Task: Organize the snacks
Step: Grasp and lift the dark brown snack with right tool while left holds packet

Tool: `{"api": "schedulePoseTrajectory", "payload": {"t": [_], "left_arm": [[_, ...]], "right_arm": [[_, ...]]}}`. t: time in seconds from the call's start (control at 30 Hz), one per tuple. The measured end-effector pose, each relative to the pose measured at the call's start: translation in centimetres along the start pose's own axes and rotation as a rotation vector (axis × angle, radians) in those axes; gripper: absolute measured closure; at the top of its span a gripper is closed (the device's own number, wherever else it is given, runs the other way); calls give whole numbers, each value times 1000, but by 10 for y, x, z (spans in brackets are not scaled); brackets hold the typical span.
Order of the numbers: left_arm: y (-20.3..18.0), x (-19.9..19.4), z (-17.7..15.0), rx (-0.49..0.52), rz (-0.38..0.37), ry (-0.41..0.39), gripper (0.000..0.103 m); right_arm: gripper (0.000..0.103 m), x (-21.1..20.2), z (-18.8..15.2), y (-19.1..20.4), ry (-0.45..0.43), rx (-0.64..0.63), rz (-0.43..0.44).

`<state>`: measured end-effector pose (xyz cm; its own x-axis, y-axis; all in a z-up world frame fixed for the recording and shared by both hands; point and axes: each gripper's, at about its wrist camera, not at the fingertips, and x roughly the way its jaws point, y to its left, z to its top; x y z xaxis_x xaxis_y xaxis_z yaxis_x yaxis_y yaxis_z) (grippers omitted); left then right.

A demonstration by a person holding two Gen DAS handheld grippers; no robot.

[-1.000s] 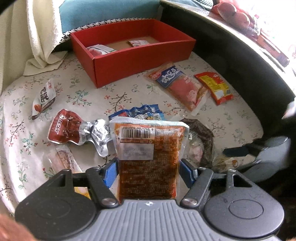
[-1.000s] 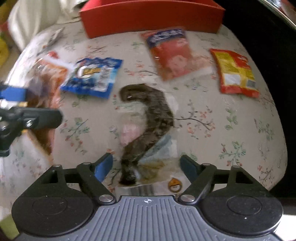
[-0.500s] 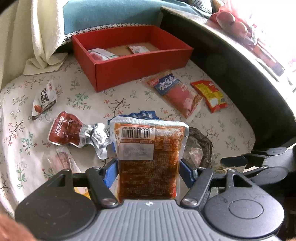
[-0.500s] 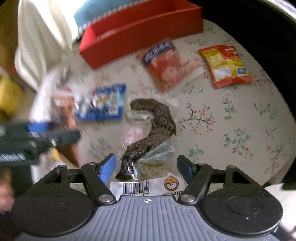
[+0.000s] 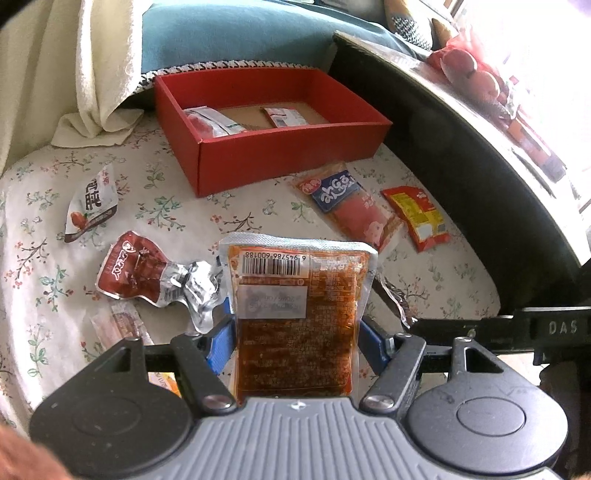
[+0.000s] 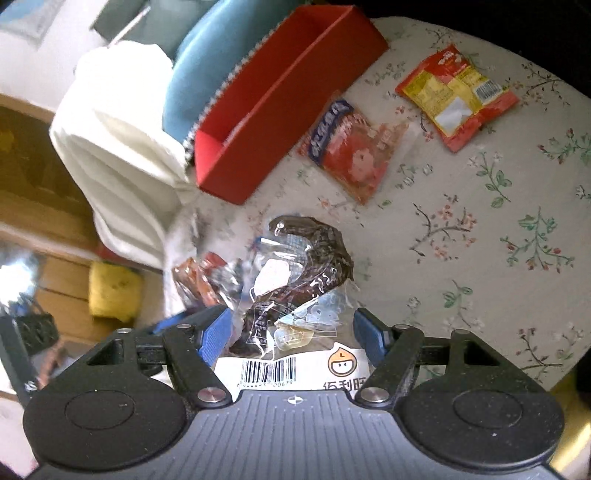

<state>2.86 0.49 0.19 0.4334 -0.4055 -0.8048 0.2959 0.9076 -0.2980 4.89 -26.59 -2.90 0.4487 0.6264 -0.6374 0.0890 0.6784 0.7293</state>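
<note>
My left gripper (image 5: 295,332) is shut on an orange-brown snack packet (image 5: 299,306) that stands upright with its barcode at the top. My right gripper (image 6: 290,332) is shut on a clear packet with a dark twisted snack (image 6: 306,258), held off the floral cloth (image 6: 480,221). The red box (image 5: 288,147) stands at the back with two small packets (image 5: 210,123) inside. It also shows in the right wrist view, the red box (image 6: 266,110) tilted. On the cloth lie a pink packet with a blue label (image 5: 351,206), a red-yellow packet (image 5: 417,218), a dark red pouch (image 5: 136,273) and a white packet (image 5: 92,203).
A cream towel (image 5: 99,74) and a blue cushion (image 5: 236,33) lie behind the box. A dark raised edge (image 5: 461,166) runs along the right of the cloth. The right gripper's black body (image 5: 517,328) juts in at the right of the left wrist view.
My right gripper closed around the dark snack packet, lifted it off the cloth and rolled, so its view is tilted. My left gripper kept its packet and barely moved.
</note>
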Motion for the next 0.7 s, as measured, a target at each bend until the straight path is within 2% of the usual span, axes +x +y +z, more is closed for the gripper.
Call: {"api": "schedulePoseTrajectory", "payload": {"t": [0.2, 0.4, 0.7], "left_arm": [[5, -8, 7, -44, -31, -49, 41], [7, -8, 9, -66, -44, -59, 41], [7, -17, 14, -93, -93, -114, 41]], "right_arm": [[26, -5, 3, -2, -18, 56, 89], [26, -4, 2, 0, -20, 75, 152], [26, -13, 8, 5, -74, 71, 197]]}}
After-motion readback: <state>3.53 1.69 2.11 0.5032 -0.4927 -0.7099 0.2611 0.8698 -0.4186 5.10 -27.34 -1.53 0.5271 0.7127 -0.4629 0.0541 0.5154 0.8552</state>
